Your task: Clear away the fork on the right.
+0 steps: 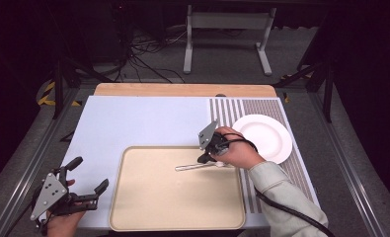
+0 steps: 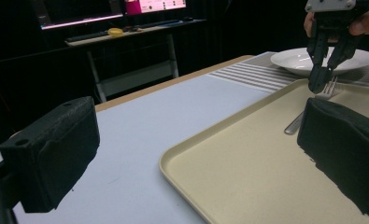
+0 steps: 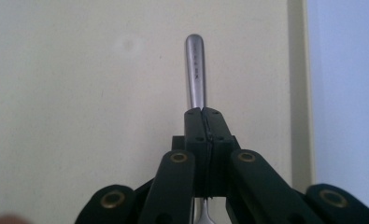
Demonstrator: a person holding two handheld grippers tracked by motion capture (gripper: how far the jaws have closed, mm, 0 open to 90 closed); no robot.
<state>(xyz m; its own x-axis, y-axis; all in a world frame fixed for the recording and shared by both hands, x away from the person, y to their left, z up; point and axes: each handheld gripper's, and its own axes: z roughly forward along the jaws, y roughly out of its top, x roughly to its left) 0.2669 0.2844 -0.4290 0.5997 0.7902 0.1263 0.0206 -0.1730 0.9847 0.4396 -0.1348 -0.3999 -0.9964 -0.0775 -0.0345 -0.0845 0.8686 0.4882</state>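
My right claw (image 3: 203, 114) was pinched tight on the fork (image 1: 202, 166) lying on the tan tray (image 1: 133, 207), my left claw (image 1: 91, 177) waited wide open and empty, and next I probably had to lift the fork toward the white plate (image 1: 269, 136).

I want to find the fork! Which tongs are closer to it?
Right. The right tongs are shut on the fork over the tray. The left tongs sit open, off the tray's left edge.
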